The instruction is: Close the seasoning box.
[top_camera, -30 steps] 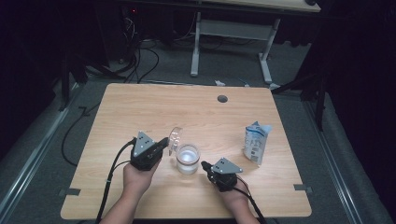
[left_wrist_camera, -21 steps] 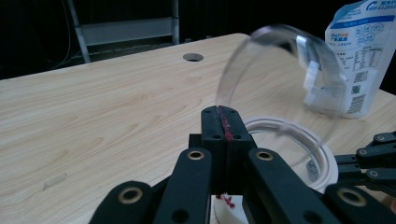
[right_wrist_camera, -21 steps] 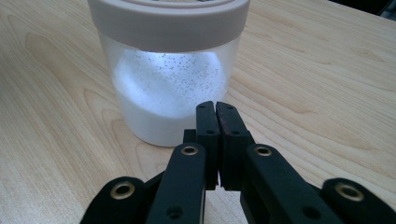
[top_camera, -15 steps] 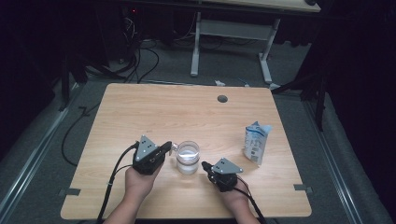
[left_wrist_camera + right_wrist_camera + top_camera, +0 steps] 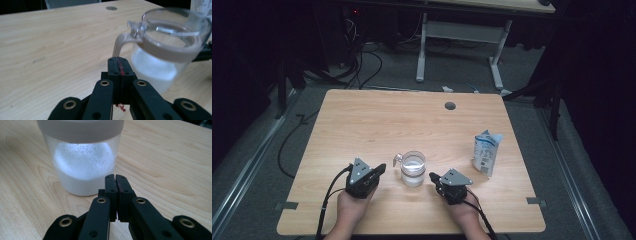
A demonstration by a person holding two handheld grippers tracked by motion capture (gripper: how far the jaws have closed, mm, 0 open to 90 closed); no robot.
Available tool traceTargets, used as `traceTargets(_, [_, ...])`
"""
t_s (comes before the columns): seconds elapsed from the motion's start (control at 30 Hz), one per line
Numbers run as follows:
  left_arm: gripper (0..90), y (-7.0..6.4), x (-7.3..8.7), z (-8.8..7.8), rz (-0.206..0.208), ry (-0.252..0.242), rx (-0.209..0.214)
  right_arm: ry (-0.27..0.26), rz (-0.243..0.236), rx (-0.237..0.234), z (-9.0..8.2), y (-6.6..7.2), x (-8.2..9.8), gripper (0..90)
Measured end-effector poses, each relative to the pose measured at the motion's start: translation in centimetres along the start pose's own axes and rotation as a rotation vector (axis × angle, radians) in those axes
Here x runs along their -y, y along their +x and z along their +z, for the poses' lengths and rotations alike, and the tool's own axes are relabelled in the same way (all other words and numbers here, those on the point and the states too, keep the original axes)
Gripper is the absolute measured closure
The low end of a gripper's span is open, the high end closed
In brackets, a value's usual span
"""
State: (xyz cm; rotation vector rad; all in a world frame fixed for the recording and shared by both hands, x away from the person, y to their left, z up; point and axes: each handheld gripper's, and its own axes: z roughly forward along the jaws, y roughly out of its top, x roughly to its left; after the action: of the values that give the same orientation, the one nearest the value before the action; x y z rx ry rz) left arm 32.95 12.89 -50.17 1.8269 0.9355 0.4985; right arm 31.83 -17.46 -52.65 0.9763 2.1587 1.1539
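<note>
Both tools clenched, empty. Left tool [image 5: 119, 65] tip sits just short of the milk pitcher [image 5: 413, 168] handle [image 5: 119, 43]; right tool [image 5: 115, 182] opposite. Risk: a nudge tips it, milk spills across desk [image 5: 412, 120].

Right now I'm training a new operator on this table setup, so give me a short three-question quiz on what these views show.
1. True or false: the left gripper holds the clear jar between its jaws.
2. What stands at the right side of the table? A) a white carton B) a red bowl C) a metal spoon
3. Fill in: the jar holds a ____ powder.

Key:
1. False. Both the left gripper and the right gripper are shut on nothing, one on each side of the jar.
2. A, the white carton.
3. White; it fills the lower part of the jar.
</note>
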Motion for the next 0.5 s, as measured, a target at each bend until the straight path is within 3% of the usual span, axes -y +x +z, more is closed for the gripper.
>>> traceTargets(0.1, [87.8,0.7,1.1,-0.6,0.016,0.009,-0.015,0.006,0.002,0.006,0.1,0.0,0.0,88.7])
traceTargets(0.2, [83.8,2.4,1.9,-1.7,0.031,0.033,-0.055,0.005,-0.003,0.024,0.0,-0.3,-0.2,88.6])
traceTargets(0.3, [76.6,4.2,2.2,-2.5,-0.019,0.058,-0.043,0.015,0.013,0.045,0.2,-1.0,-0.6,88.5])
traceTargets(0.4, [66.6,5.1,2.5,-3.0,-0.012,0.062,-0.084,0.014,0.028,0.059,0.7,-1.6,-1.2,88.5])
traceTargets(0.5, [59.0,6.3,2.9,-3.6,-0.066,0.067,-0.045,0.0,0.029,0.072,1.2,-1.7,-2.3,88.0])
